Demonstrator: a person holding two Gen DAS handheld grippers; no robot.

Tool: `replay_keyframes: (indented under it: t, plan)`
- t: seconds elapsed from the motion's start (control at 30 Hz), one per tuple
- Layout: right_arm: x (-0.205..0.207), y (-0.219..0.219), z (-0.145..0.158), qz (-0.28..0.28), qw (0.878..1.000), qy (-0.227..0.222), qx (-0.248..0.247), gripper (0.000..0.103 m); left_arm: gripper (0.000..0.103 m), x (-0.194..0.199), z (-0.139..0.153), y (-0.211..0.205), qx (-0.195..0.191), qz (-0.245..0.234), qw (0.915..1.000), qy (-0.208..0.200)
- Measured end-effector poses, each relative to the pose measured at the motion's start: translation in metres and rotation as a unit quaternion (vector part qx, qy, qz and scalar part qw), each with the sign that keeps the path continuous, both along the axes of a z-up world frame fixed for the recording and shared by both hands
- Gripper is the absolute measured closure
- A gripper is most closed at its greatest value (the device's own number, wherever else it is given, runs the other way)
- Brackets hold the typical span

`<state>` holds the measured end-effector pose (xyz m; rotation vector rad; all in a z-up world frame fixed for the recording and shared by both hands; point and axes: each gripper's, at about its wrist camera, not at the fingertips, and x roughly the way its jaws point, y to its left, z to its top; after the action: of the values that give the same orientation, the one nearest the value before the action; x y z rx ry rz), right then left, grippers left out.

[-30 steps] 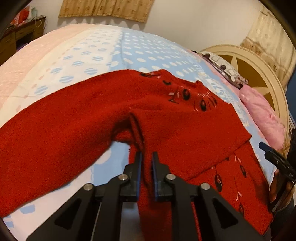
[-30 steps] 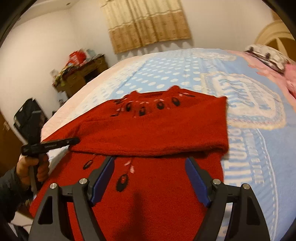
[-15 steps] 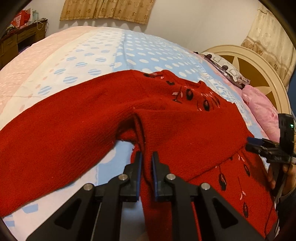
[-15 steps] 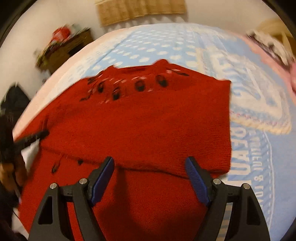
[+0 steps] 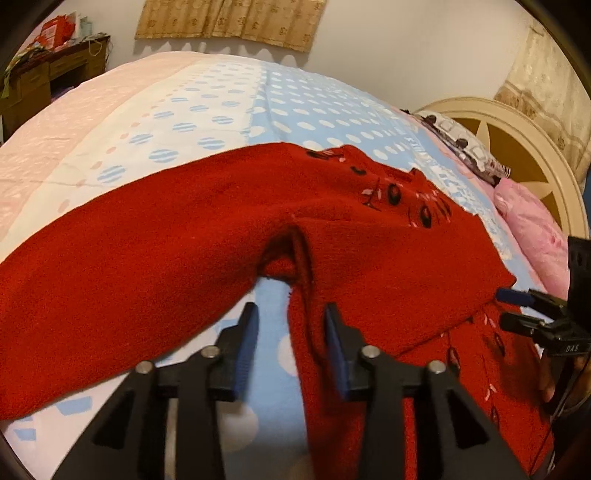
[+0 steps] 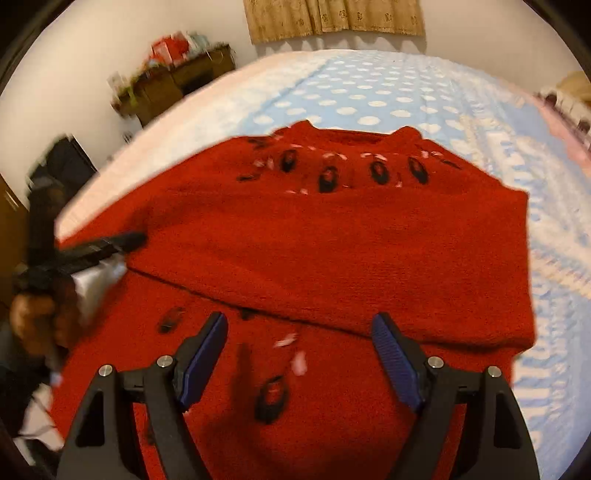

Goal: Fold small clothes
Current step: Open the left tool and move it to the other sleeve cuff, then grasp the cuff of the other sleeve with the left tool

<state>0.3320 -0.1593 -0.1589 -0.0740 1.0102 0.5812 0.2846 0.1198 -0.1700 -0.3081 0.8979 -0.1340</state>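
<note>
The left gripper (image 5: 290, 325), black with blue pads, has just been opening; its jaws now stand a little apart. The side edge of a red knitted sweater (image 5: 369, 258) with black oval motifs runs up between them, close to the right-hand pad, and neither pad presses on it. From that spot, at the sweater's underarm, one long sleeve (image 5: 110, 258) stretches away to the left across a bed covered by a pale blue, white and pink dotted quilt (image 5: 229, 110). The other sleeve lies folded across the sweater's chest. The right gripper (image 6: 299, 354) hovers over the sweater's lower body with its jaws spread wide and nothing between them. Farther off, a cream wooden headboard (image 5: 517, 122) and a pink pillow (image 5: 532, 221) sit at the bed's end. A beige curtain (image 6: 332, 18) hangs on the far wall.
</note>
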Motion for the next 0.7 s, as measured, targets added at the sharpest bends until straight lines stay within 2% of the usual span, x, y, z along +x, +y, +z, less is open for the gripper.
replay_keyframes:
  t: [0.03, 0.1, 0.17, 0.37, 0.53, 0.6, 0.7]
  plan:
    - [-0.002, 0.0, 0.0, -0.002, 1.0, -0.005, -0.003, 0.022, 0.062, -0.001, 0.002, 0.002, -0.002, 0.001, 1.0, 0.001]
    - [-0.008, -0.001, 0.003, -0.006, 1.0, -0.017, -0.009, 0.022, 0.055, -0.008, 0.008, 0.004, 0.003, 0.006, 1.0, -0.004]
    - [-0.014, 0.004, 0.004, -0.004, 1.0, -0.019, -0.012, 0.022, 0.05, -0.022, 0.017, 0.009, 0.021, 0.01, 0.9996, -0.017]
    - [-0.032, 0.025, 0.005, 0.033, 0.998, -0.045, -0.039, 0.022, 0.05, -0.056, 0.032, 0.041, 0.083, 0.045, 0.9953, -0.024]
    - [-0.046, 0.038, 0.004, 0.063, 0.996, -0.053, -0.045, 0.022, 0.048, -0.091, 0.044, 0.087, 0.128, 0.106, 0.9858, -0.023]
    - [-0.053, 0.041, 0.004, 0.072, 0.995, -0.058, -0.05, 0.022, 0.04, -0.108, 0.051, 0.111, 0.151, 0.142, 0.9779, -0.026]
    - [-0.061, 0.046, 0.002, 0.081, 0.993, -0.064, -0.054, 0.022, 0.039, -0.124, 0.053, 0.14, 0.184, 0.186, 0.9649, -0.021]
